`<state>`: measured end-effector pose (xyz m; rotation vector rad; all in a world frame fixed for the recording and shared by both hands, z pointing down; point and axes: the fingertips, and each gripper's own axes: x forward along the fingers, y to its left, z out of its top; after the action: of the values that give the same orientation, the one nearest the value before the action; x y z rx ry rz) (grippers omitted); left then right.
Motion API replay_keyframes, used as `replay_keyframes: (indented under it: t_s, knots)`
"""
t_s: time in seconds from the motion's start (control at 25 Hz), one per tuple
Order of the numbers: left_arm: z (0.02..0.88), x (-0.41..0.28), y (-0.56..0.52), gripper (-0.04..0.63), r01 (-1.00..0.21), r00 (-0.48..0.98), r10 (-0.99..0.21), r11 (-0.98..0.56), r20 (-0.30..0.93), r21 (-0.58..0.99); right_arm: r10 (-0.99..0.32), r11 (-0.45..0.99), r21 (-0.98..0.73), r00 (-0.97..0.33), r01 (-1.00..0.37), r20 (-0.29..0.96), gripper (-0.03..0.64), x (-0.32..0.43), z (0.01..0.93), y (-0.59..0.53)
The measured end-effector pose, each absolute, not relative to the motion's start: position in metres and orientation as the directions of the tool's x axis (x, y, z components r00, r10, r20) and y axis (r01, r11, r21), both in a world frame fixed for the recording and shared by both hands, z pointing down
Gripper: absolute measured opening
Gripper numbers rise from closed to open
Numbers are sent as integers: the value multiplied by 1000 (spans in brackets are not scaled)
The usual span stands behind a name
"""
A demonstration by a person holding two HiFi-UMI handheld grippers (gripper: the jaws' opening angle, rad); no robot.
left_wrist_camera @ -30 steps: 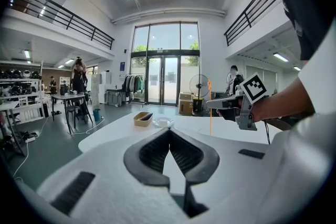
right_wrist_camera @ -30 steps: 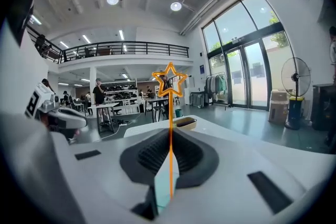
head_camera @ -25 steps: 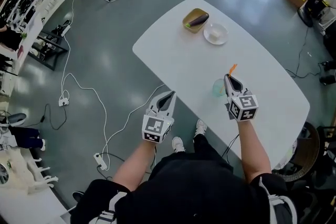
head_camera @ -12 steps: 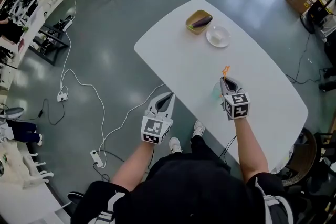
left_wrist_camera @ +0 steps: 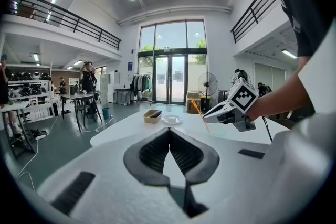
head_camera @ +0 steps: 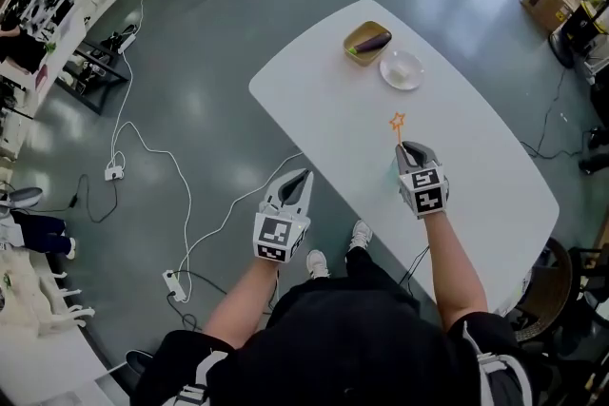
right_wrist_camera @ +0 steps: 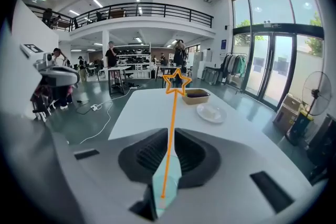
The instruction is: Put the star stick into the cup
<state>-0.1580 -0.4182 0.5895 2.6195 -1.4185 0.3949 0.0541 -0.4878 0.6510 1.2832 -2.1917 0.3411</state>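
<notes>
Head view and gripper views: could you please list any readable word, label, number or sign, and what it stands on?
No text is legible.
Left hand-held gripper and right hand-held gripper: black-and-white marker squares only, no letters.
Blue sign beside the glass doors: too small to read.

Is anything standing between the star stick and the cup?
Nothing visible does. The right hand-held gripper grips the star stick, and its lower end sits right at the cup, which shows directly below through the jaws.
</notes>
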Motion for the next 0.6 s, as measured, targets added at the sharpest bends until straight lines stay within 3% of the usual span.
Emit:
replay_keyframes:
  t_s: [0.6]
  knots:
    - [571,-130,-416,11,-795,588,-767,-607,256,5,-817,497,77,-436,-864,377,54,47,537,-460]
